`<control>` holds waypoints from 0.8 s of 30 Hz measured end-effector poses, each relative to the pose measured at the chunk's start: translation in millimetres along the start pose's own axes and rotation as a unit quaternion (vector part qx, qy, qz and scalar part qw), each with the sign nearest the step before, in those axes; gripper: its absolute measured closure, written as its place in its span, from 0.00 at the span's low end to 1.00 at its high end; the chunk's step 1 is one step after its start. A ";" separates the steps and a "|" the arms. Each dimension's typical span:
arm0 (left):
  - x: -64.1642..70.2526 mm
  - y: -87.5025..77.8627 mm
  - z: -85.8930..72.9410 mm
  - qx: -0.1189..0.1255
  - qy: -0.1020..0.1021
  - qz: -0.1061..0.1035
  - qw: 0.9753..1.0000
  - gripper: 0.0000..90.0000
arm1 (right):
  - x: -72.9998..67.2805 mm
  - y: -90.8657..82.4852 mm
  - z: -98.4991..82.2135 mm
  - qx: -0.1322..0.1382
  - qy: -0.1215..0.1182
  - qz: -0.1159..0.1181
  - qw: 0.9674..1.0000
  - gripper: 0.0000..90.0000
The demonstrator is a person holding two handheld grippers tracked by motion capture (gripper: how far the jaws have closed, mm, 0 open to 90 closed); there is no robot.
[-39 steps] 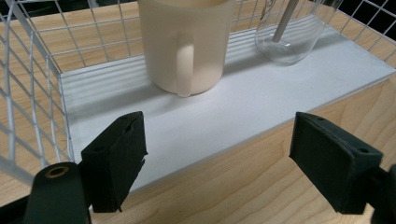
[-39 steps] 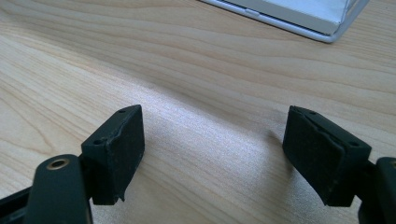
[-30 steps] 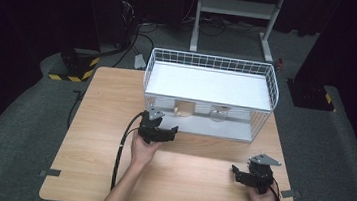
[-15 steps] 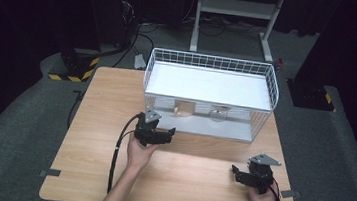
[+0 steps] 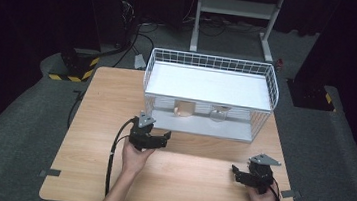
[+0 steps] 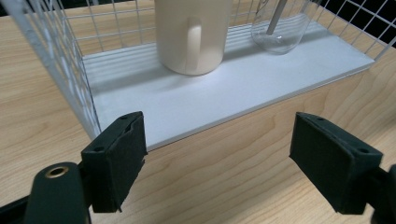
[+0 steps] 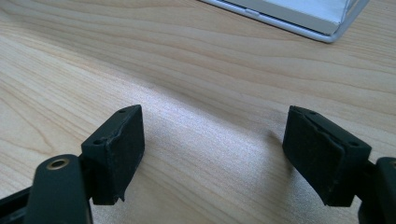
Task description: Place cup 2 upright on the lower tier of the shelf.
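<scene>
A white wire rack (image 5: 213, 64) with two white shelves stands at the table's far side. On its lower shelf (image 6: 224, 88) a cream mug (image 6: 192, 35) stands upright with its handle toward me, and a clear glass (image 6: 279, 25) stands beside it on the right. My left gripper (image 5: 158, 139) is open just in front of the rack's near left corner, jaws wide apart over bare wood (image 6: 219, 154). My right gripper (image 5: 238, 174) rests open near the table's front right, with nothing between its pads (image 7: 116, 149).
The rack's wire side wall (image 6: 60, 60) rises just ahead of the left jaw. The wooden table (image 5: 104, 118) stretches bare to the left. A black cable (image 5: 113, 154) trails from the left gripper toward the front edge. Dark floor and stands surround the table.
My left hand has slid a little to the left along the rack's front, with its jaws still open. The right hand has stayed where it was.
</scene>
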State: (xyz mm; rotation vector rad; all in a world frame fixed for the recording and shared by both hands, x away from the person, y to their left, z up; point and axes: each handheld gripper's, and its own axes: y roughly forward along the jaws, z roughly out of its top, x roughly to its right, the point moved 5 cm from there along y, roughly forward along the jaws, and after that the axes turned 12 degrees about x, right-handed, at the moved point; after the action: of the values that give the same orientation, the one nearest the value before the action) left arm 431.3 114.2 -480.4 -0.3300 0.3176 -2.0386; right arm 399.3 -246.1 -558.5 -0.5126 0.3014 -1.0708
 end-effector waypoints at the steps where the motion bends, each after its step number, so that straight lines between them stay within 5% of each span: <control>1: -1.1 -2.8 -0.8 -0.001 -0.001 0.000 1.000 0.21 | 0.0 0.0 0.0 0.000 0.000 0.000 1.000 0.23; 8: -2.8 -10.1 -0.6 0.006 -0.005 0.001 1.000 0.21 | -0.1 0.0 0.0 0.000 0.000 0.000 1.000 0.23; 10: -3.4 -13.2 -0.5 0.010 -0.020 -0.009 1.000 0.21 | 0.0 0.0 0.0 0.000 0.000 0.000 1.000 0.23; 24: -9.3 -32.2 -4.8 0.015 -0.021 0.003 1.000 0.21 | 0.0 0.1 0.0 0.000 -0.001 0.001 1.000 0.23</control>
State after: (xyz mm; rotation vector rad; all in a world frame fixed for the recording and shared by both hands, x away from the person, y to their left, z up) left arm 407.7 137.7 -474.1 -0.3530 0.2606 -2.0266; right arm 399.4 -246.1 -558.5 -0.5123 0.2999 -1.0695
